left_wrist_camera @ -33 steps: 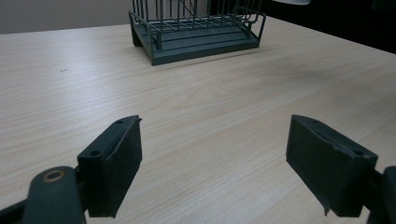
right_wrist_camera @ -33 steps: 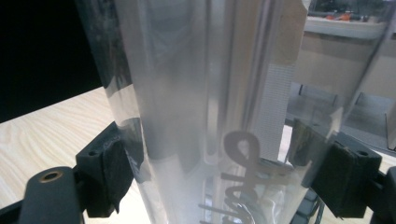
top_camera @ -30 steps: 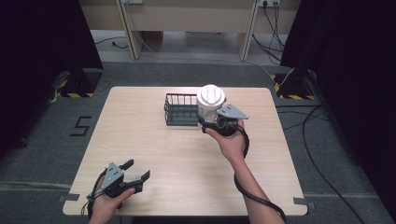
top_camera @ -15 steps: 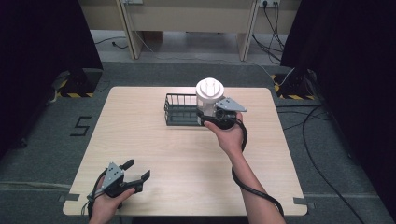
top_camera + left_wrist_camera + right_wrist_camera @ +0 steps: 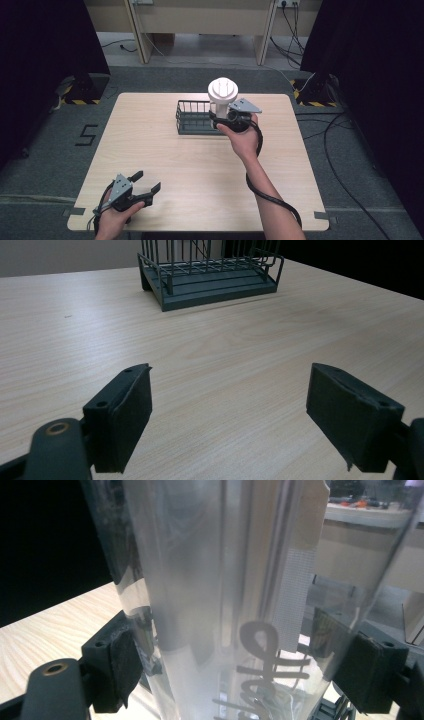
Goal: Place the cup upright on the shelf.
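My right gripper [image 5: 223,116] is clamped on the clear plastic tumbler [image 5: 220,102], jaws on either side of the lower wall, white lid [image 5: 222,89] up top. In the right gripper view the tumbler wall [image 5: 225,600] sits between the pads [image 5: 125,660], with grey lettering and a tape strip on it. The tumbler is upright, at the wire basket's [image 5: 192,118] 3 o'clock edge, far centre of the table [image 5: 150,150].

Handling, my read: light, rigid thin wall, smooth and slick, top-heavy with that lid. Grip low on the body, moderate squeeze, keep it vertical.

The basket looks empty. I can't tell whether the tumbler holds anything.

My left gripper [image 5: 145,184] is wide open, holding nothing, parked at the table's 7 o'clock and pointing at the basket [image 5: 210,270].
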Motion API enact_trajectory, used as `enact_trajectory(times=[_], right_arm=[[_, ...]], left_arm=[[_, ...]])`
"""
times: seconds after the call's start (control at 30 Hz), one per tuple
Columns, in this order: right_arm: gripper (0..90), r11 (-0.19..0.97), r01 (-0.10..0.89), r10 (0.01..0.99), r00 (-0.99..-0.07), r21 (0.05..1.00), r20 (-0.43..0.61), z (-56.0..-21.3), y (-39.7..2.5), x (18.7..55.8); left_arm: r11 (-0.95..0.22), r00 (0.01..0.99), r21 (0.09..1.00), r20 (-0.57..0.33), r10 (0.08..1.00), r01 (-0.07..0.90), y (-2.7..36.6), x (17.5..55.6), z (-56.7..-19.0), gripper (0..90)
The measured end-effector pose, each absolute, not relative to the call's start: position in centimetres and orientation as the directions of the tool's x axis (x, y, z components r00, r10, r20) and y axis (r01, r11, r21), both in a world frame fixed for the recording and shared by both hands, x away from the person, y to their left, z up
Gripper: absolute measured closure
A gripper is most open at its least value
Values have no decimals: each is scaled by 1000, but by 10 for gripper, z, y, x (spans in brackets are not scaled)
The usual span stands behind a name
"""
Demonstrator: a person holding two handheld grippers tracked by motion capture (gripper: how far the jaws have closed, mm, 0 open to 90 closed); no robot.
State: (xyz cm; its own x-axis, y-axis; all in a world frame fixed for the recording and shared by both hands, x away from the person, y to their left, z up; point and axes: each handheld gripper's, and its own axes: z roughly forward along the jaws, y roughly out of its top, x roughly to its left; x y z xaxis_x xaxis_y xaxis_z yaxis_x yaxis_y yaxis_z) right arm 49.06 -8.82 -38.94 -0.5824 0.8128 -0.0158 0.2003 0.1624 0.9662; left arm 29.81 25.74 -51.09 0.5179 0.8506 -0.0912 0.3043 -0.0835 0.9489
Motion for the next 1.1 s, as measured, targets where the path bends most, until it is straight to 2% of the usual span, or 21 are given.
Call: enact_trajectory(times=[1.1], right_arm=[[184,149,222,831,-556,964,0,-377,-70,533]], left_arm=[[-78,521,949,-97,848,304,258,298,-510,180]])
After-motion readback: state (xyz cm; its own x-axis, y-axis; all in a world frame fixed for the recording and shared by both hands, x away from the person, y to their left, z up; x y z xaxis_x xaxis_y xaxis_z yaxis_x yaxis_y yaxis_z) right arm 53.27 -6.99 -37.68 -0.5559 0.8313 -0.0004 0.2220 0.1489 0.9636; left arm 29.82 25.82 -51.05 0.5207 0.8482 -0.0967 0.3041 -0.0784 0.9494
